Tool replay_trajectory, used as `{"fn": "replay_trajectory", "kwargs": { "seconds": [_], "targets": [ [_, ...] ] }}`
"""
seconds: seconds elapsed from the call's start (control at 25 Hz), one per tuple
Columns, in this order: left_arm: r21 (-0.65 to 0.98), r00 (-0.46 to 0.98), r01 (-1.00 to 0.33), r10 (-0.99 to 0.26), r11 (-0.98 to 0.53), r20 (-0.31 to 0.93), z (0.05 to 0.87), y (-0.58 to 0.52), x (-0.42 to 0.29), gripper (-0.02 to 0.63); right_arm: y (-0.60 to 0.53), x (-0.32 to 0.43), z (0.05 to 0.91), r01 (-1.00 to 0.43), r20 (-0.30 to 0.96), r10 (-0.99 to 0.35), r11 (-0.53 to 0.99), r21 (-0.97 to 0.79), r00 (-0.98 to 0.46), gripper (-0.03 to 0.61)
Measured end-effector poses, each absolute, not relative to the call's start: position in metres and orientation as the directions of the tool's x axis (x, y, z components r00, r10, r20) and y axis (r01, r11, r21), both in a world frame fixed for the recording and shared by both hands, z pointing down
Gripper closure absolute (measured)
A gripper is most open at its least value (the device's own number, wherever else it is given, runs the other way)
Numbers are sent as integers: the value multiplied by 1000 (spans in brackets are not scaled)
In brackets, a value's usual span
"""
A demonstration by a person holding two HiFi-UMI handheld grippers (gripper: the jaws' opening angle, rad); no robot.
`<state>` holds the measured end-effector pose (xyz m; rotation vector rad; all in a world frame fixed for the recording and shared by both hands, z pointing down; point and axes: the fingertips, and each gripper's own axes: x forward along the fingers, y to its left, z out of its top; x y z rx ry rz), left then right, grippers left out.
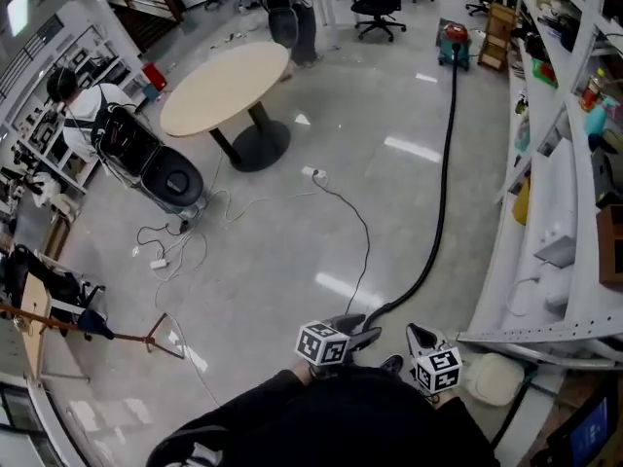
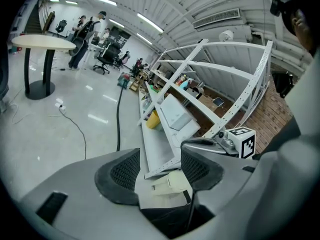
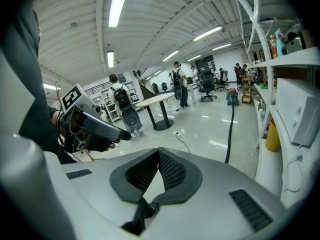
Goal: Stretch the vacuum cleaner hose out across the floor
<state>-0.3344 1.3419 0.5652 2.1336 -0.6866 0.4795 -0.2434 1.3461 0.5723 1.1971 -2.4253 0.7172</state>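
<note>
Over on the left of the room a person (image 1: pixel 83 105) with a dark pack stands by some racks, and thin cables (image 1: pixel 175 251) lie looped on the floor (image 1: pixel 282 300) nearby. A round table (image 1: pixel 226 84) stands a little further in, well apart from the work.

Nearer the middle, the left hand-held gripper (image 1: pixel 355 331) is held low in front of the wearer. Its jaws stand apart, and nothing sits between them. Its own view looks through the gap to the shelving beyond.

Just beside it is the near end of the black hose (image 1: pixel 443 193). From there the hose runs up the floor in one long, gently bowed line to the red vacuum cleaner (image 1: pixel 453 42) at the far end of the room. A thin black cord (image 1: pixel 355 212) lies to its left, apart from it.

The right hand-held gripper (image 3: pixel 159 154) has its jaws shut tip to tip on nothing. White shelves (image 1: pixel 540 197) line the right wall, close alongside the hose.

To my eye the hose is already drawn out nearly full length, and neither gripper has hold of it. The stretching looks all but done. If anything is left, it is the slight curl at the near end. For that, the open left gripper would need to close on the hose end and draw it back in line with the cleaner, clear of the shelf feet.
</note>
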Motion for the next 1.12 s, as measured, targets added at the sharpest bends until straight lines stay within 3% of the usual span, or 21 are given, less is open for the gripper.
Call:
{"fn": "replay_trajectory", "kwargs": {
  "seconds": [0.32,0.88,1.12],
  "targets": [
    [599,795,-604,-348,-526,497,551,1304,-373,344,1307,-273,561,-823,513,-650,507,-257,-560,563],
    [582,827,-523,-203,-623,525,555,1313,-354,344,1327,-265,562,-865,522,-690,407,-293,-501,563],
    [592,790,-587,-232,-552,567,563,1323,-362,344,1349,-257,584,-850,547,-653,359,-386,-524,563]
  ]
}}
